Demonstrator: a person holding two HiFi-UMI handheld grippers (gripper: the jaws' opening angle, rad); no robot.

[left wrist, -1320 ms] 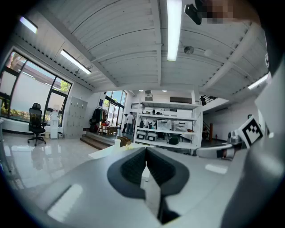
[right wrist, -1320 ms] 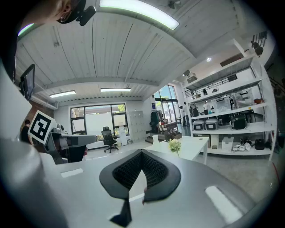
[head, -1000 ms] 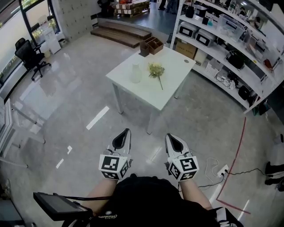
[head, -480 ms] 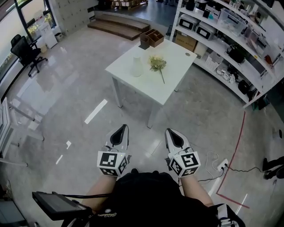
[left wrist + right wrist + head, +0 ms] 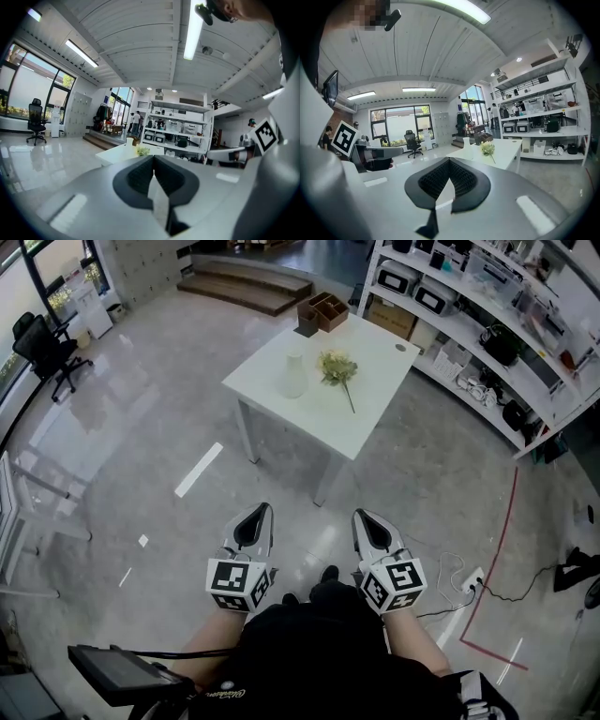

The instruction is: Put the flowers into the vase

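1. Claws first. The left gripper (image 5: 254,523) has its jaws pressed together, pads meeting at the tip, with nothing between them. The right gripper (image 5: 374,527) is the same: closed tight and empty. We hold both side by side, close in front of the body, pointing toward the table (image 5: 361,423).

2. What has changed in the last second:
   - The claws keep the same closed pose and the same spacing.
   - A dark shoe (image 5: 328,574) has come into view between them. It was not there a second ago.
   - The table and the floor marks have slid slightly toward the far edge of the head view.
   - We read this as a step taken, with the head tipping down.

3. What that means for the task: we judge the approach has barely begun. Nothing has been picked up, and the table is well apart from both claws, with bare floor between. Both claws will need to open before any grasp.

4. The task's things:
   - The flowers (image 5: 337,367) lie flat on the table top, blooms toward the far side and stem trailing near-right.
   - The vase (image 5: 292,377) stands upright just left of them, and we see nothing in it.
   - The two are near each other but not touching.

5. Count:
   - two grippers
   - one bunch of flowers
   - one vase
   - one table
   - one wooden box (image 5: 322,311) at the table's far corner
   - one office chair (image 5: 38,338) far left
   - one run of shelves (image 5: 487,329) along the right
   - one red floor line (image 5: 498,563) near right
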